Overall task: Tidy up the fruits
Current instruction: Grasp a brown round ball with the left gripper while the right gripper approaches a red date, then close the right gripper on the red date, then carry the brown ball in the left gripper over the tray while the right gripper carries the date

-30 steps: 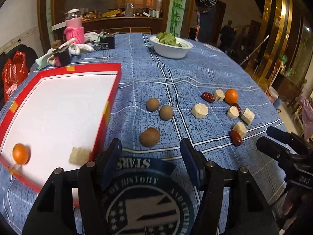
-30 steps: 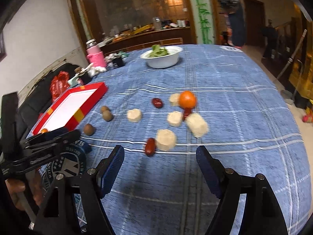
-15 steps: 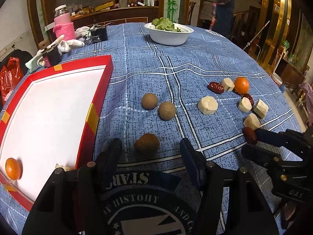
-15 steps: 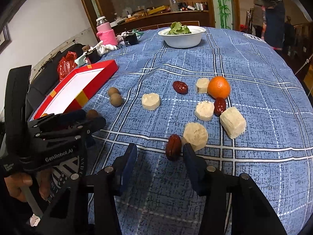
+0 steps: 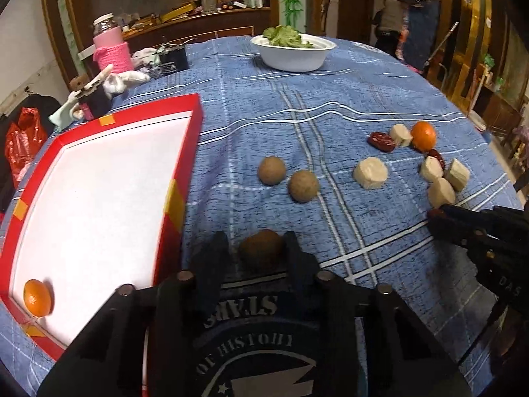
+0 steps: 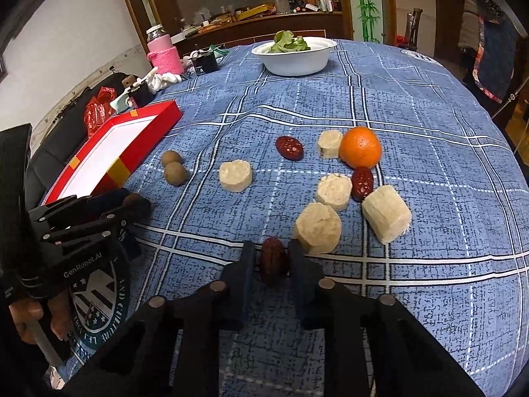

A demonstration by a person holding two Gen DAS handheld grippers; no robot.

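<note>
My left gripper (image 5: 256,251) is shut on a brown round fruit (image 5: 262,252) on the blue cloth, beside the red tray (image 5: 185,152). One orange (image 5: 38,297) lies in the tray's near corner. My right gripper (image 6: 271,259) is shut on a red date (image 6: 273,259) on the cloth. Ahead of it lie several pale banana chunks (image 6: 318,227), two more dates (image 6: 289,147) and an orange (image 6: 360,147). Two more brown fruits (image 5: 303,186) lie ahead of the left gripper.
A white bowl of greens (image 5: 292,51) stands at the far side of the table. A pink-wrapped jar (image 5: 110,49) and small clutter (image 5: 170,61) stand at the far left. A round printed emblem (image 5: 258,347) on the cloth lies under the left gripper.
Both grippers moved forward and down and closed: the left onto the nearest brown fruit, the right onto the nearest red date.
</note>
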